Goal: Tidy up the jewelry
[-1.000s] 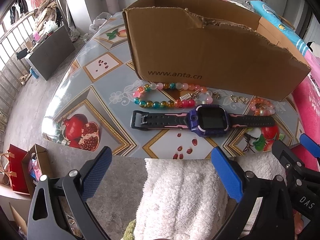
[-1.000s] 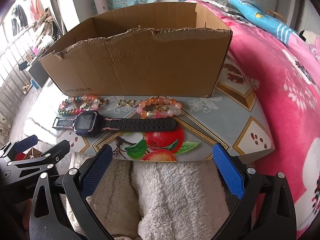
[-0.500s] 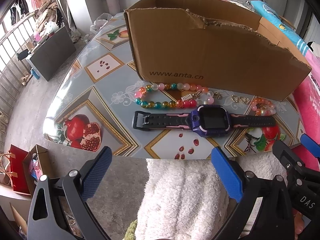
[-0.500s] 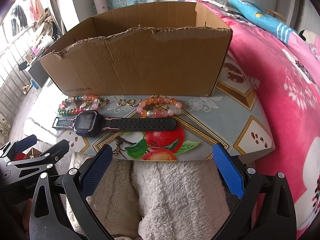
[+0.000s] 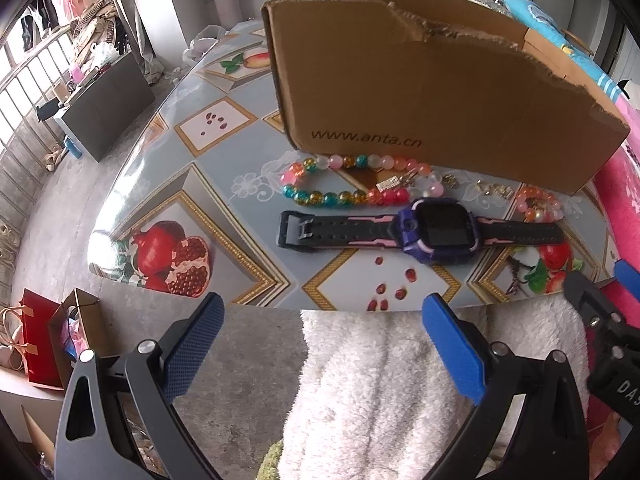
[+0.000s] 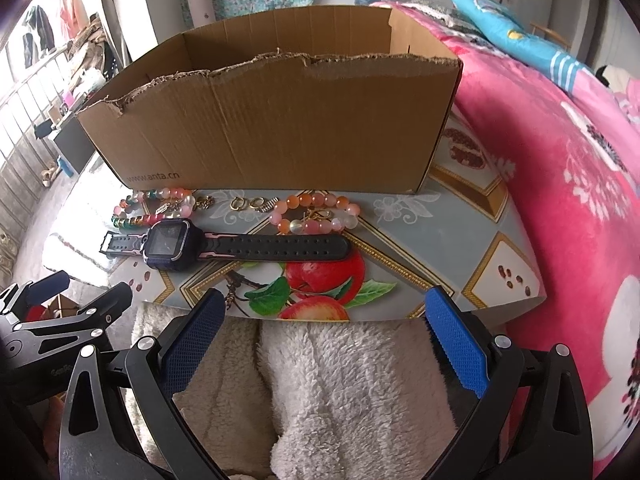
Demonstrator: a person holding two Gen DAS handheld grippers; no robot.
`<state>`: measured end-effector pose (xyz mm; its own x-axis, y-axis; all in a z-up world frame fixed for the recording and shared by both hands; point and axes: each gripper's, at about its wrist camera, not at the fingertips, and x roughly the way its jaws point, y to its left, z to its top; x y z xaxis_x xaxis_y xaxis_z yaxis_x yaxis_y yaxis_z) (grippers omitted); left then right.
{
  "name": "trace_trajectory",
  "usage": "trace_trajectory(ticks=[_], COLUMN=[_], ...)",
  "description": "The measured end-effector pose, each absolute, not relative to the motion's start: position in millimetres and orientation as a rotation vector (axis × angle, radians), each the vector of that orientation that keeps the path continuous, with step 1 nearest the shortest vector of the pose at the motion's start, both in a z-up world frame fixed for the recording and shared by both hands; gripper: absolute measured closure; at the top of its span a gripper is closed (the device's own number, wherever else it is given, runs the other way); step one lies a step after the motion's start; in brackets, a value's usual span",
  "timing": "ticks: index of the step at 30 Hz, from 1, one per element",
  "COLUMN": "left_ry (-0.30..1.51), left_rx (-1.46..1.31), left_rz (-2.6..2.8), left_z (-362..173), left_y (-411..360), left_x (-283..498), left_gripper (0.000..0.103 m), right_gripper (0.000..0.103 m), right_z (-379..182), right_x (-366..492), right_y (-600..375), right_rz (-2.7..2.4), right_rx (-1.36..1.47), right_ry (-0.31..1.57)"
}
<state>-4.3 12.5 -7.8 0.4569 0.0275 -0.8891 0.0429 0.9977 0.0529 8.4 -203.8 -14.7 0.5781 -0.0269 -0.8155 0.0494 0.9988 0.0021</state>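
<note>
Four kinds of pieces are lying in a row just before the cardboard box, likely staged for loading: multicoloured bead bracelet, watch, gold clasps, peach bracelet. Left gripper and right gripper are hovering short of the table, jaws spread, holding nothing.

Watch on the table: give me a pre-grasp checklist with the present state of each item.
1. Left tool open wide enough: ok, blue pads well apart.
2. Right tool open and empty: ok.
3. Watch lies flat with nothing on top: ok.
4. Gap between the watch and the multicolour bead bracelet: not ok, the beads lie right beside the strap.
5. Cardboard box open on top to take items: ok; its contents cannot be seen.
6. Small gold clasps out of the grasp path: ok, they lie nearer the box.
</note>
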Motion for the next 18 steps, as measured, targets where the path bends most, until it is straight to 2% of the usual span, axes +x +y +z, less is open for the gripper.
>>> trace_trajectory(ticks=[10,18], left_ry=[1.065,0.953], left_rx=[0.091,0.123], left_rz=[-0.003,-0.081], left_z=[-7.4,2.6], left_y=[18.4,15.4], left_x=[-6.9,-14.4], left_gripper=[0.006,0.006], right_gripper=[0.007,0.007], right_z=[-6.2,5.6], right_x=[0.9,-6.7], right_y=[-208.6,-218.0], right_rz=[-0.061,0.026], right_rx=[-0.005,0.014], right_ry=[0.861,0.749])
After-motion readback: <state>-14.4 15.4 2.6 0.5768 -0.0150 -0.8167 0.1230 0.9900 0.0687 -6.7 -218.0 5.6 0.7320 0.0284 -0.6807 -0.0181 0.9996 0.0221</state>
